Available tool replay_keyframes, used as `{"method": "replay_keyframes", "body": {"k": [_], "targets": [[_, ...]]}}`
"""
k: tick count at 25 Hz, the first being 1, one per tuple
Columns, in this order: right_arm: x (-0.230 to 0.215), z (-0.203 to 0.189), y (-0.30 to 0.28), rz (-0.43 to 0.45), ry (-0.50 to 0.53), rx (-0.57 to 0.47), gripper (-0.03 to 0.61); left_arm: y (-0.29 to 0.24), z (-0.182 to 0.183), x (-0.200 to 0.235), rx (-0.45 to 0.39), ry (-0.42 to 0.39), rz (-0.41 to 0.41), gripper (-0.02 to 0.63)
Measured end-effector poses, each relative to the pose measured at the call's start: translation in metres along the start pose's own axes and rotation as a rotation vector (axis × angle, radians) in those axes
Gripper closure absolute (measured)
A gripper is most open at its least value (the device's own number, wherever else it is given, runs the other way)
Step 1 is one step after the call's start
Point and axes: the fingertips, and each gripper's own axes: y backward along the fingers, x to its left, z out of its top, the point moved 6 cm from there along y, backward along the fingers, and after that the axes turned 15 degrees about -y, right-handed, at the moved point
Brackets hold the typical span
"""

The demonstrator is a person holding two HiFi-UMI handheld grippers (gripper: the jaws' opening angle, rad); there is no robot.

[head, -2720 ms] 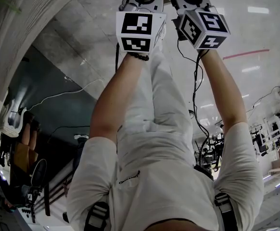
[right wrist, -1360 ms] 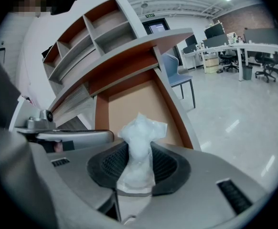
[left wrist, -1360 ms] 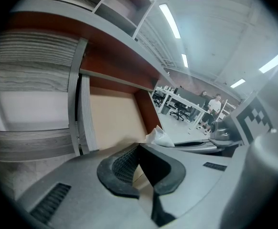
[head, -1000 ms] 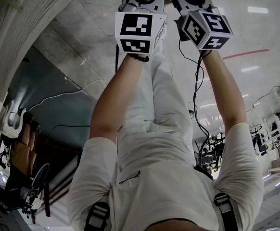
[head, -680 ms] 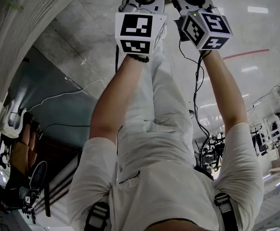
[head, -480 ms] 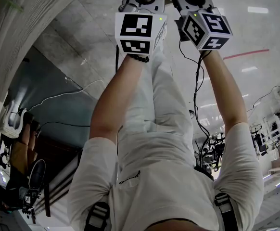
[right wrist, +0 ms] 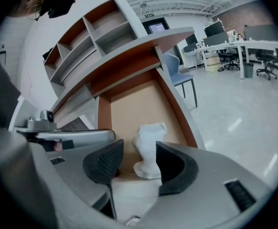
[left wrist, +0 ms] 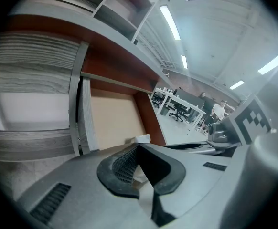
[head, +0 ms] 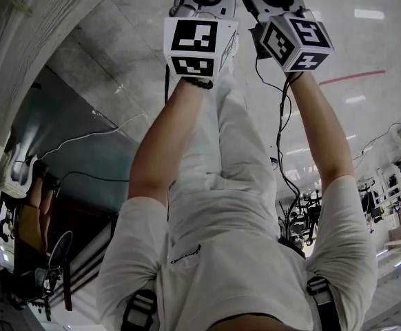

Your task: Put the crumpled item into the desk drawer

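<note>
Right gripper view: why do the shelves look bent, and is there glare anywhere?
Right gripper view: the wide lens bows the grey and brown wooden shelves and blackens the corners; the crumpled white paper is sharp. Left gripper view: long ceiling strip lights glare white. Head view: polished grey floor mirrors lights.

The right claw (right wrist: 140, 162) has just been opening. Its pads, which were clamped on the crumpled item (right wrist: 148, 148), now stand apart with the item loose between them. The item has dropped from above the pads and now stands on its own at the near end of the drawer (right wrist: 129, 106). In the left gripper view less of it shows, further in from the drawer's right wall.
</note>
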Motion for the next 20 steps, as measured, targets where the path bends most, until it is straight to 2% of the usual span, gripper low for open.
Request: {"method": "replay_keyframes", "body": {"k": [10, 11, 13, 20], "targets": [[-0.002, -0.004, -0.006, 0.003, -0.011, -0.015, 0.37, -0.001, -0.007, 0.005, 0.001, 0.002, 0.006, 0.611], [-0.004, -0.003, -0.004, 0.002, -0.01, -0.019, 0.393, -0.001, -0.007, 0.003, -0.001, 0.001, 0.006, 0.611], [-0.006, -0.003, 0.001, 0.002, -0.013, -0.025, 0.398, 0.0, -0.005, 0.0, -0.007, 0.0, 0.007, 0.611], [-0.004, 0.003, 0.021, -0.003, -0.006, -0.085, 0.532, 0.008, 0.001, -0.004, -0.022, -0.009, 0.013, 0.611]]}}
